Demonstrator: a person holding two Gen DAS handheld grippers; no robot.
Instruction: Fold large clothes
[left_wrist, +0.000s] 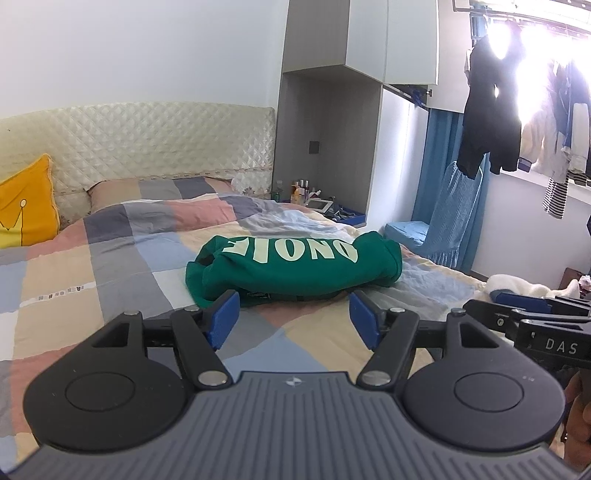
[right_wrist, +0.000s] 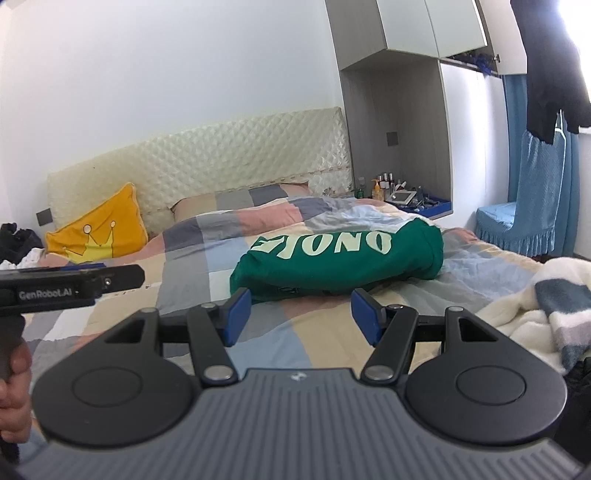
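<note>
A bedroom, seen from two hand-held tools side by side above the foot of a bed (left_wrist: 110, 266). At far left one yellow cushion (right_wrist: 98, 230) with a crown print leans on the quilted cream headboard (right_wrist: 221, 162). One pillow (right_wrist: 240, 195) lies flat below the headboard, in the same checked fabric as the bed cover. At centre lies the one green sweatshirt (left_wrist: 295, 266), folded into a thick bundle with its pale lettering facing up and reading upside down; it rests on the cover just beyond both tools, touching neither. The left tool (left_wrist: 293, 317) stands with its two blue pads wide apart and nothing between them. The right tool (right_wrist: 299, 314) also stands wide and empty, two blue pads flanking bare cover. Part of a hand (right_wrist: 14, 391) grips the left tool's handle. To the right, one bedside shelf (right_wrist: 424, 203) carries several small bottles, too small to count. One blue-covered chair (right_wrist: 517, 221) stands by the blue curtain (left_wrist: 439, 147). A white and blue blanket (right_wrist: 546, 302) is heaped at the bed's right edge. Several garments (left_wrist: 517, 118) hang against the bright window.
</note>
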